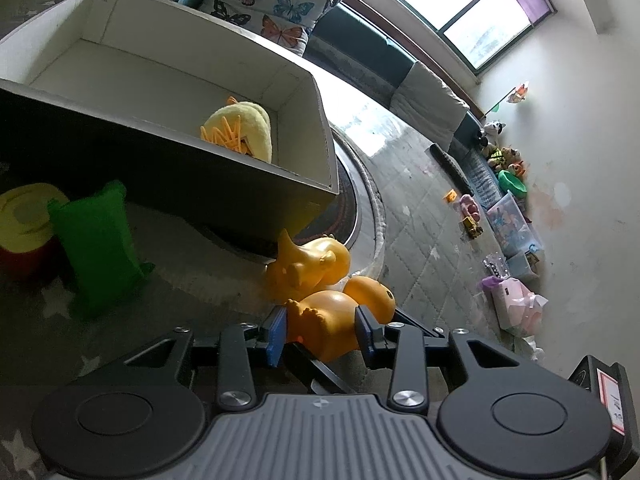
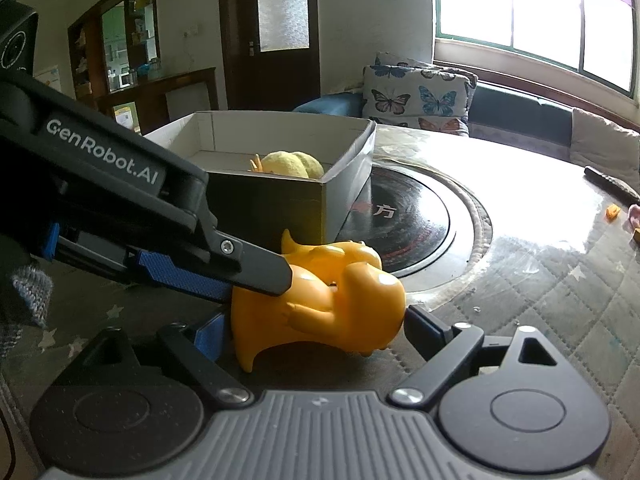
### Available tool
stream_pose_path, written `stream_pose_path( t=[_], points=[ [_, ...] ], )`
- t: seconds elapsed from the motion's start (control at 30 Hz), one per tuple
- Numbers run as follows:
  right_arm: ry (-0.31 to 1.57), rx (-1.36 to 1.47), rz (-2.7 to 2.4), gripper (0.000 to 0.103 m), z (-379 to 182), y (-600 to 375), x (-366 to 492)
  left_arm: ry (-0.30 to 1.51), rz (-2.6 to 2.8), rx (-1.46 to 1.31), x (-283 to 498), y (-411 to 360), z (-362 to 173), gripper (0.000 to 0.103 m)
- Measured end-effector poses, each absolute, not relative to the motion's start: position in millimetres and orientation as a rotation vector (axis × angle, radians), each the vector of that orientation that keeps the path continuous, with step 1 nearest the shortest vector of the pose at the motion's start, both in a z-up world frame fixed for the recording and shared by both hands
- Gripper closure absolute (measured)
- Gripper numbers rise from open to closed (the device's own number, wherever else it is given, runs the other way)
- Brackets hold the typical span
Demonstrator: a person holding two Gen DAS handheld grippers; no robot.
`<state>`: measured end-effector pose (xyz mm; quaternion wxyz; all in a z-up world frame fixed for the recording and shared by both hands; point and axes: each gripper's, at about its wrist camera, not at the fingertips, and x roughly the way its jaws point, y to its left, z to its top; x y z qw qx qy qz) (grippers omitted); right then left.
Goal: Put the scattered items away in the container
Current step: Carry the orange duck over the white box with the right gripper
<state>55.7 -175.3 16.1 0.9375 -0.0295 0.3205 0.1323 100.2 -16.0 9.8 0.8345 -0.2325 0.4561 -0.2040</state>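
Both my grippers, left (image 1: pixel 321 330) and right (image 2: pixel 316 322), pinch one duck (image 1: pixel 320 320) beside the box (image 1: pixel 324 120); opposing pulls could pop its slick body free.

So the left gripper (image 1: pixel 320 330) has its blue pads pressed on both sides of an orange rubber duck toy (image 1: pixel 324 320). A second orange duck (image 1: pixel 308 266) sits just behind it, and a yellow plush (image 1: pixel 240 130) is inside the white box (image 1: pixel 168 80).
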Motion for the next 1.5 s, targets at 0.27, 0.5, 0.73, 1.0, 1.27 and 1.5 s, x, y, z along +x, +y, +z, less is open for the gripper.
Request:
stream_pose_path(
  t=[0.27, 0.5, 0.73, 1.0, 1.27, 1.5],
  points=[
    [0.613, -0.095, 0.282, 0.011, 35.0, -164.1, 47.7, 0.919, -0.429, -0.509, 88.0, -3.7, 26.5, 0.064],
    [0.55, -0.133, 0.298, 0.011, 59.6, -153.0, 53.9, 0.842, -0.427, -0.506, 87.8, 7.7, 52.2, 0.063],
    [0.489, -0.174, 0.354, 0.011, 80.2, -132.8, 84.6, 0.767, -0.383, -0.519, 104.2, 29.2, 73.6, 0.063],
    [0.469, -0.2, 0.424, 0.011, 90.9, -109.6, 135.3, 0.731, -0.314, -0.538, 139.5, 55.7, 86.6, 0.063],
    [0.52, -0.232, 0.495, 0.011, 81.1, -91.7, 195.3, 0.753, -0.243, -0.585, 179.2, 77.0, 76.4, 0.062],
    [0.61, -0.29, 0.549, 0.011, 60.1, -75.2, 231.7, 0.819, -0.187, -0.634, 205.5, 91.6, 51.7, 0.062]
  ],
)
